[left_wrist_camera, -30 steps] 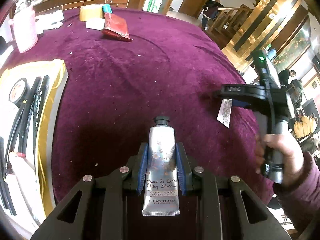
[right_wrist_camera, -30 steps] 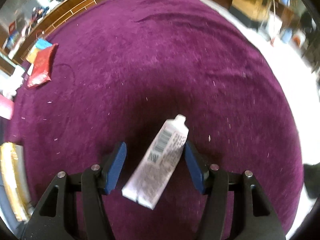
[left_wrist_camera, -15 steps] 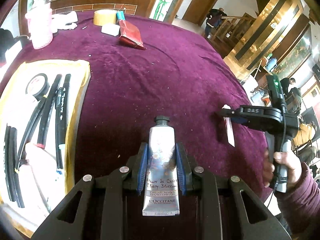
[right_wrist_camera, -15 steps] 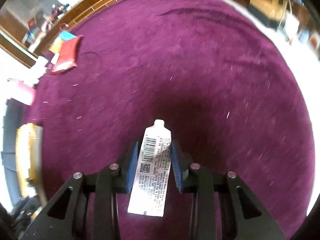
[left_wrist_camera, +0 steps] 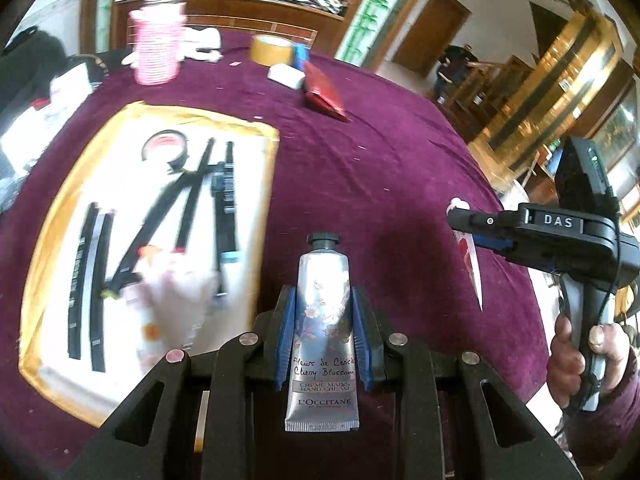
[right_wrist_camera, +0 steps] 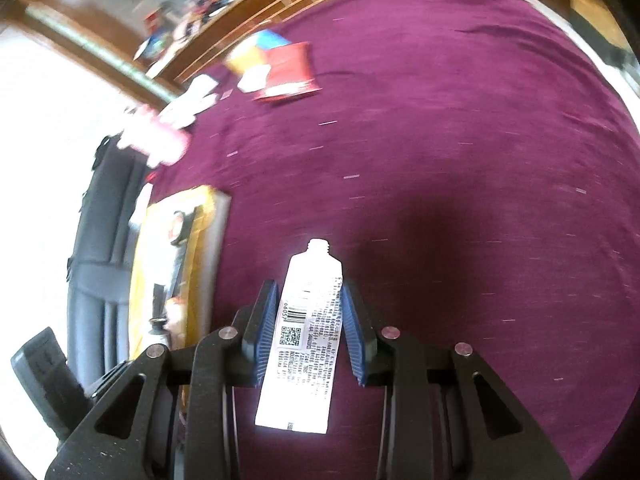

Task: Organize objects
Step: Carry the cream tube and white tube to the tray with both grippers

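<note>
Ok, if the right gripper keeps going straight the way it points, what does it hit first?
Probably just the purple tablecloth. The right gripper is shut on the white tube, whose capless nozzle leads, and bare cloth lies ahead of it. The red packet sits much farther off, left of that line. Depth is hard to judge.

Bright daylight, blown out to white at far left in the right wrist view. Motion blur across the tray [left_wrist_camera: 48, 240] and far clutter; strong fisheye bending at edges. Soft dark shadows on the purple cloth [right_wrist_camera: 460, 152] near both tubes.
</note>
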### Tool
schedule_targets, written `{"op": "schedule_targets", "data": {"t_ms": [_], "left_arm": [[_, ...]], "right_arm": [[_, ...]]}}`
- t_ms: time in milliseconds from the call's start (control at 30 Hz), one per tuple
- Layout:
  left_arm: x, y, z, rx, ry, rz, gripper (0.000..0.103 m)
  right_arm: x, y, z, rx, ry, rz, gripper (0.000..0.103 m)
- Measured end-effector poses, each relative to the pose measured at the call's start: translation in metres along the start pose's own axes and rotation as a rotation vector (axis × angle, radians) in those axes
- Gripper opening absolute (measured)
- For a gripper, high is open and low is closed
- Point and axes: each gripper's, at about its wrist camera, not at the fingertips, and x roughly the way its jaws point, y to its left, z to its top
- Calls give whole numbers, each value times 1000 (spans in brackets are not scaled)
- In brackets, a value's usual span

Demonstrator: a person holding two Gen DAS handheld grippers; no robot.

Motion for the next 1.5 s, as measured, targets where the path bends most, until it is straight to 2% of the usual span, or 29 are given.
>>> {"op": "schedule_targets", "data": {"t_ms": [133, 433, 667, 1100, 1500], "left_arm": [[-16, 27, -2, -41, -29, 22, 23], [-47, 77, 0, -70, -91, 85, 23], [-52, 108, -6, -70, -92, 130, 23], [-44, 122, -8, -36, -59, 137, 23], [-36, 125, -8, -27, -38, 135, 23]], "right_arm": [[19, 47, -5, -78, 34, 13, 29], [53, 124, -19, -201, 73, 4, 30], [67, 175, -36, -347, 19, -106, 30], [86, 219, -64, -577, -91, -348, 30], [88, 231, -71, -652, -172, -454, 30]]}}
